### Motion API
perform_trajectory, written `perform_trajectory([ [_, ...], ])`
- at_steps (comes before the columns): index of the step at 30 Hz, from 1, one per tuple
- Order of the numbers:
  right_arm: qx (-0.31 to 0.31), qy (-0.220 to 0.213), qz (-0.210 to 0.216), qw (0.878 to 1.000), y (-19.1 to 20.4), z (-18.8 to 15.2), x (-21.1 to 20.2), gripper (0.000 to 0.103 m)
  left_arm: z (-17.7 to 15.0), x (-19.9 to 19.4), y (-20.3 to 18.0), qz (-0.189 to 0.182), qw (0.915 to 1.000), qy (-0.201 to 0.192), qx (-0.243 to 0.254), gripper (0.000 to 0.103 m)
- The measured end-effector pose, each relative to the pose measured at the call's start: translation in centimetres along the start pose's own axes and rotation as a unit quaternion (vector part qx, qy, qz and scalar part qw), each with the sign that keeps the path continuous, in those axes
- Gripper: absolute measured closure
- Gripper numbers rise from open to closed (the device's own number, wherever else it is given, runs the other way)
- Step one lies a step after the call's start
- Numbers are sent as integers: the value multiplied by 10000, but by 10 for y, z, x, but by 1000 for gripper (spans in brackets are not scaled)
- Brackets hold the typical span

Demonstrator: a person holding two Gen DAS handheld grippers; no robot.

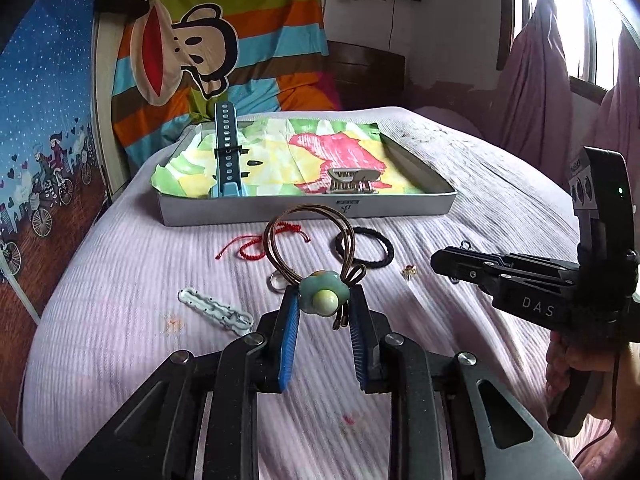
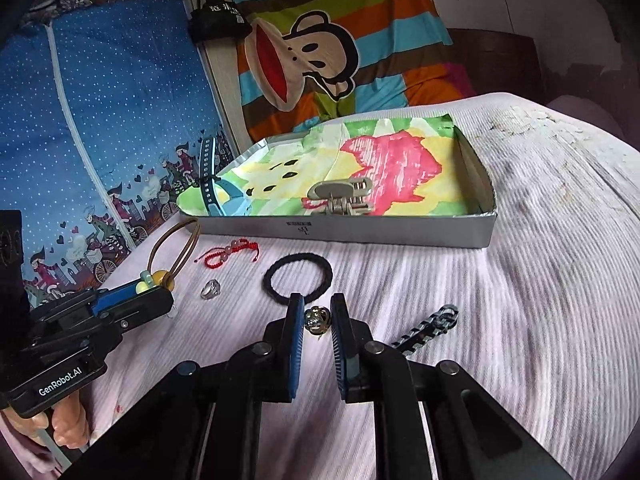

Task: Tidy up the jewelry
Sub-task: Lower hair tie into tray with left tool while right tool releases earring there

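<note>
Both hands have a piece picked up off the bed, so this looks like the carry step of the tidying. The left gripper is clamped on the flower bead of a brown hair tie, its loops standing up clear of the pink bedspread. The right gripper is pinched on a small metallic knot-shaped trinket, perhaps an earring or a charm; it is too small to say.

Next, I'd judge, each piece has to travel to the far side and be let go inside the silver tray, clear of the hair claw and the watch strap already lying there.

Still on the bedspread: red cord bracelet, black hair band, ring, white clip, chain link strap. The chain's near end is hidden behind the right tongs, and the ring is half hidden in the left view.
</note>
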State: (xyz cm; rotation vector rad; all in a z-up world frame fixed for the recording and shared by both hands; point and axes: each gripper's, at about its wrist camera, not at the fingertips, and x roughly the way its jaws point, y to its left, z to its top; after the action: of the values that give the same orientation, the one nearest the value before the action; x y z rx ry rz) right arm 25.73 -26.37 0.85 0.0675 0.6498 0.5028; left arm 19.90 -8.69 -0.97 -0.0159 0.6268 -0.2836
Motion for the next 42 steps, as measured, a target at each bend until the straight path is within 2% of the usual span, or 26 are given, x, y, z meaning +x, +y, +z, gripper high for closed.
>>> perform_trajectory([
  [3, -214, -353, -208, 9989, 1, 12, -4, 90, 19, 6, -3, 126, 9998, -124, -68, 83],
  [6, -387, -741, -415, 9956, -1, 29, 0, 90, 42, 19, -1, 207, 9996, -74, -153, 83],
  [10, -423, -874, -496, 9940, -11, 51, 20, 90, 73, 48, 2, 368, 9990, 31, -244, 83],
  [12, -417, -846, -562, 9940, -18, 59, 32, 90, 87, 62, 6, 410, 9988, 68, -248, 83],
  [16, -163, -428, -711, 9964, -41, 71, 59, 90, 105, 93, 12, 534, 9980, 260, -202, 83],
  [20, 189, -203, -705, 9971, -61, 74, 77, 90, 109, 118, 17, 570, 9967, 498, -281, 83],
  [26, 98, 150, -743, 9971, -64, 68, 93, 90, 104, 147, 20, 723, 9935, 853, -191, 83],
  [29, -88, 266, -726, 9970, -57, 68, 98, 90, 100, 151, 27, 547, 9938, 893, -367, 83],
  [37, -146, 286, -766, 9965, -54, 67, 101, 89, 96, 157, 26, 665, 9925, 985, -291, 82],
  [39, -166, 284, -810, 9962, -53, 67, 100, 87, 95, 155, 25, 636, 9930, 958, -271, 82],
  [42, -224, 229, -943, 9950, -52, 67, 96, 77, 93, 147, 25, 551, 9949, 790, -292, 81],
])
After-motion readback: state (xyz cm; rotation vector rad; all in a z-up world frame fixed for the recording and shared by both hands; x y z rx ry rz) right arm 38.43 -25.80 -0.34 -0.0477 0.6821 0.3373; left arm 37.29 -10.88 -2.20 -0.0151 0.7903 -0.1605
